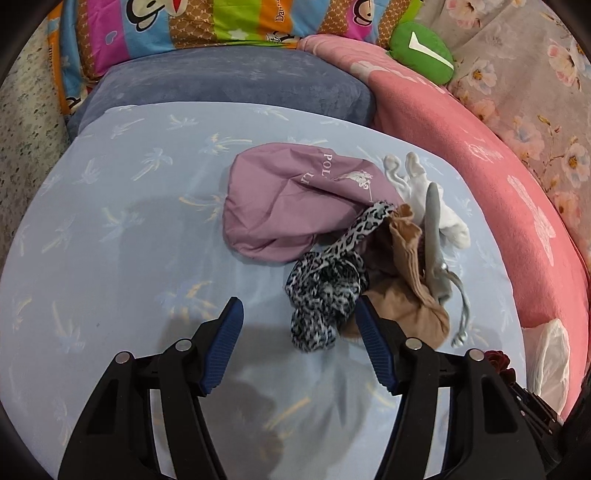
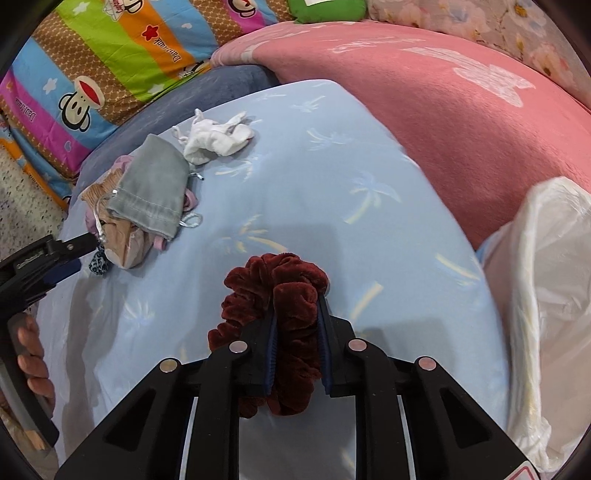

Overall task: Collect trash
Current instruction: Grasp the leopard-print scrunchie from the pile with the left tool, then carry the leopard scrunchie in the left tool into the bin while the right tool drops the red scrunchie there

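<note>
My right gripper (image 2: pixel 296 301) is shut on a dark red velvet scrunchie (image 2: pixel 291 332), which bulges out ahead of the pads just above the light blue sheet (image 2: pixel 332 192). My left gripper (image 1: pixel 298 312) is open low over the sheet. A crumpled leopard-print cloth (image 1: pixel 325 295) lies between its fingertips, close to the right finger. Behind that cloth lie a tan stocking (image 1: pixel 402 280), a grey drawstring pouch (image 1: pixel 433 236), a white sock (image 1: pixel 428 192) and a mauve cloth bag (image 1: pixel 288 206). The same pile, with the grey pouch (image 2: pixel 155 192) on top, shows at the left of the right wrist view.
A white plastic bag (image 2: pixel 546 302) lies open at the right, against a pink blanket (image 2: pixel 443 110). A blue-grey pillow (image 1: pixel 229 81) and a striped cartoon quilt (image 1: pixel 221 22) close off the far side. A person's hand (image 2: pixel 35 354) holds the left gripper's handle.
</note>
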`<state>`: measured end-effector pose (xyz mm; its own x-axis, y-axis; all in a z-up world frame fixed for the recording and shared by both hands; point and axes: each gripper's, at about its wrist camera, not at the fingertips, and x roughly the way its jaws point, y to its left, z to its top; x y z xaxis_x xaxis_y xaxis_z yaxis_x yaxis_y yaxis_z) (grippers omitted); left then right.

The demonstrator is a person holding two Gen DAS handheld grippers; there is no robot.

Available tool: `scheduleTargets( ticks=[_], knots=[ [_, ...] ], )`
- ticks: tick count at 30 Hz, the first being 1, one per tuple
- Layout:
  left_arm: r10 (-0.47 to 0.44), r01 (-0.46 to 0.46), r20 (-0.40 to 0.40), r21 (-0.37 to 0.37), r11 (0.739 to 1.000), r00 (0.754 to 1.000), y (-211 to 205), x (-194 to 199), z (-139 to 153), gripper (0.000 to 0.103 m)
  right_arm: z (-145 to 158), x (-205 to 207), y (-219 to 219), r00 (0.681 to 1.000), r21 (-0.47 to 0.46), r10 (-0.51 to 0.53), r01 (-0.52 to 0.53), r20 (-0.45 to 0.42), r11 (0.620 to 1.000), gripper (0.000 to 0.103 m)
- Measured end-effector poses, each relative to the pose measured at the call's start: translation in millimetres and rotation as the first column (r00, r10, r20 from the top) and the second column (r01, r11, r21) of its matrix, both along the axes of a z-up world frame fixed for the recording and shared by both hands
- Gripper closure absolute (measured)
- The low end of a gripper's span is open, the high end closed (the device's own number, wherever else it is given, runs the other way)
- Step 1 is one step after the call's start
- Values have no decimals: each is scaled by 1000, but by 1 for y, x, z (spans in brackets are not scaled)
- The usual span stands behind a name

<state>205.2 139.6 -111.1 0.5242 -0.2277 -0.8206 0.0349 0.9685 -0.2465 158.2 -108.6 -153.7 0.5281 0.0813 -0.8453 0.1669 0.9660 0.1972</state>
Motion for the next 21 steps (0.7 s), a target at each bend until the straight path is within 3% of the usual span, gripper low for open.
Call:
scheduleTargets(
  ticks=[3, 6, 10, 15, 21],
  knots=[
    [-20, 20, -13, 0, 1000, 1000, -2, 9, -7, 50, 0, 10, 6, 1000, 23, 2, -2, 1, 1000, 85],
    [-45, 45, -33, -9, 999, 998, -6, 14, -14, 68, -1, 18, 11, 1000, 49, 4, -4, 1, 999, 85],
    [-64, 64, -26, -11, 998, 998, -5, 14, -12, 84, 1, 24, 20, 1000, 64, 20, -21, 4, 998, 87],
    [-68, 68, 5, -4, 998, 998, 0, 4, 3, 87, 23, 20, 29, 998, 72, 29, -34, 59, 997, 89],
    [-64, 65, 85, -13, 998, 994, 2, -13, 44, 88, 72, 6, 34, 986, 64, 46, -57, 161, 996, 89]
  ],
)
